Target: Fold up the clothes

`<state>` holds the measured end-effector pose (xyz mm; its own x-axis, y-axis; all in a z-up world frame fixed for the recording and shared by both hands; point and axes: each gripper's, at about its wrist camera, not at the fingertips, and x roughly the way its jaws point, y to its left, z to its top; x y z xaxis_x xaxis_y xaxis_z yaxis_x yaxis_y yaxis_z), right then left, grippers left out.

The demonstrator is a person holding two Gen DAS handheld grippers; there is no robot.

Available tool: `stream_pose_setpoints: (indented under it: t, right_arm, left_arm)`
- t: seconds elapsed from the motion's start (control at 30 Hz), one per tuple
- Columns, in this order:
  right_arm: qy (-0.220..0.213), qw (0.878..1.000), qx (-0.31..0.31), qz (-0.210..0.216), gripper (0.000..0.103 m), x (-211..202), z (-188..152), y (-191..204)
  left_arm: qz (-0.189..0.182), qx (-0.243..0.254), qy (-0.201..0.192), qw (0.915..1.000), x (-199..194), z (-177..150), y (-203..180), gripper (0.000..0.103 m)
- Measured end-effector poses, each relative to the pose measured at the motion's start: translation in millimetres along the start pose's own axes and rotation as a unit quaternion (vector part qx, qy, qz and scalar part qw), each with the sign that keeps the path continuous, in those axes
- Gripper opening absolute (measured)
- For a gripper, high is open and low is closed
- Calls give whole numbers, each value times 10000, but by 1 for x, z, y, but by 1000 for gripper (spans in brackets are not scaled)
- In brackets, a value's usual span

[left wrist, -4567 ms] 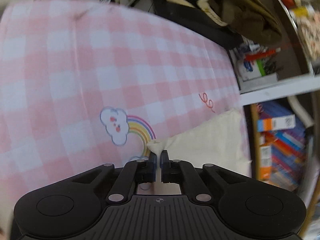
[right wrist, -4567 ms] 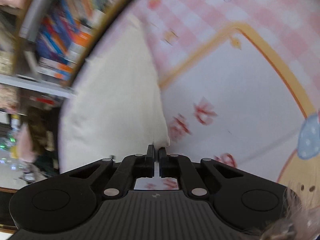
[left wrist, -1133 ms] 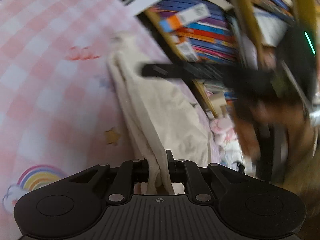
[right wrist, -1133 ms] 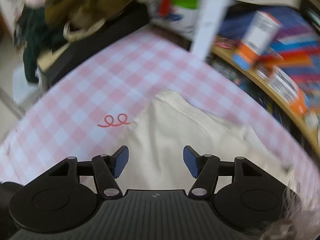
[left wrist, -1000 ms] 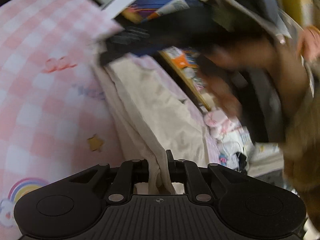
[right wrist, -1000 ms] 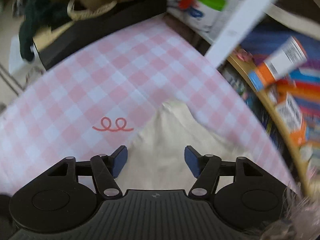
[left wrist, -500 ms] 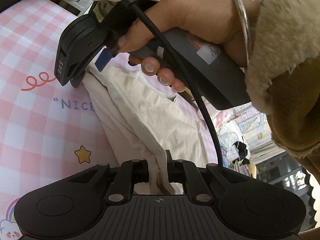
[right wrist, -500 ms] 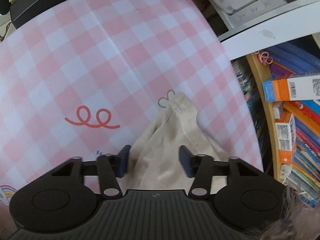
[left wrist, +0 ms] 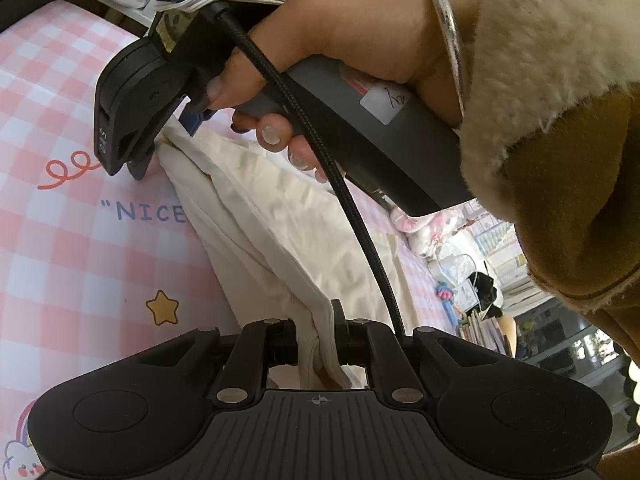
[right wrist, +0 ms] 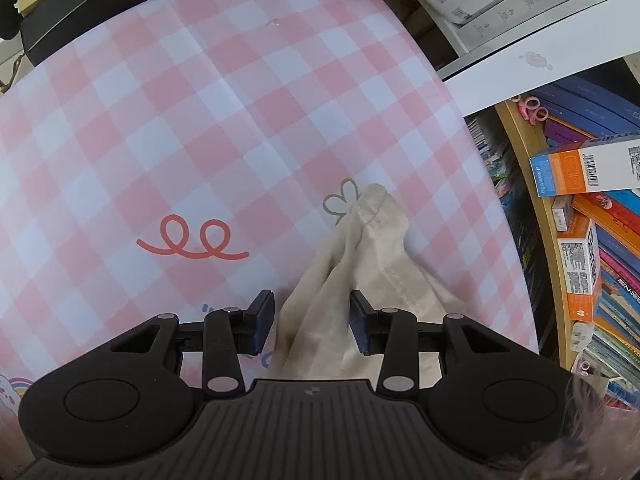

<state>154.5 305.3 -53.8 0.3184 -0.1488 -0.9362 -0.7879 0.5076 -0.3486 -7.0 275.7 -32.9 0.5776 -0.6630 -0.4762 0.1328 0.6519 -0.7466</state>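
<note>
Cream garment (left wrist: pixel 280 216) doubled lengthwise, fold unfinished.
Left gripper (left wrist: pixel 316 340) pinches hem; right gripper (right wrist: pixel 312 322) jaws wide, astride far corner; more folds prob. remain.

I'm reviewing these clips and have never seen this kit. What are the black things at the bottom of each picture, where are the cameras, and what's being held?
There is no robot here. A person holds a hand-operated pair of tongs in each hand, and each carries a wide-angle camera looking forward along its two fingers, so the black shape at the bottom is that tool's own body.

The left camera shows the left tongs shut on a fold of the cream garment. It also shows the person's hand holding the other tool.

The right camera shows the right tongs open, one finger on each side of the garment's bunched corner.

The garment lies on a pink checked cloth. Shelves of books stand beside it.
</note>
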Motion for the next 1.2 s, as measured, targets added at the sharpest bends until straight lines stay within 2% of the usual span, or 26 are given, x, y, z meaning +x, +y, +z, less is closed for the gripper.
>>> stream_pose_setpoints:
  t: [0.1, 0.2, 0.4, 0.67, 1.03, 1.2]
  right_arm:
    - [32, 10000, 14, -60, 12, 1, -1, 0]
    - [-24, 9999, 74, -65, 9, -4, -4, -6]
    - [-303, 9987, 406, 68, 8, -24, -19, -33]
    - [-840, 9885, 1213, 324, 7, -60, -66, -86]
    - [-1424, 9708, 1876, 461, 7, -83, -156, -152]
    - [-1774, 9632, 1948, 527, 7, -84, -207, -178]
  left_arm:
    - [15, -127, 32, 9999, -1, 1, 4, 10]
    - [33, -122, 75, 9999, -3, -1, 5, 10]
    - [-8, 175, 79, 9998, -7, -2, -10, 9]
    - [-140, 699, 43, 9974, -2, -4, -45, 9]
    - [-239, 1218, 26, 9923, 24, -12, -98, 9]
    - [-81, 1327, 28, 9911, 61, -21, -126, 9]
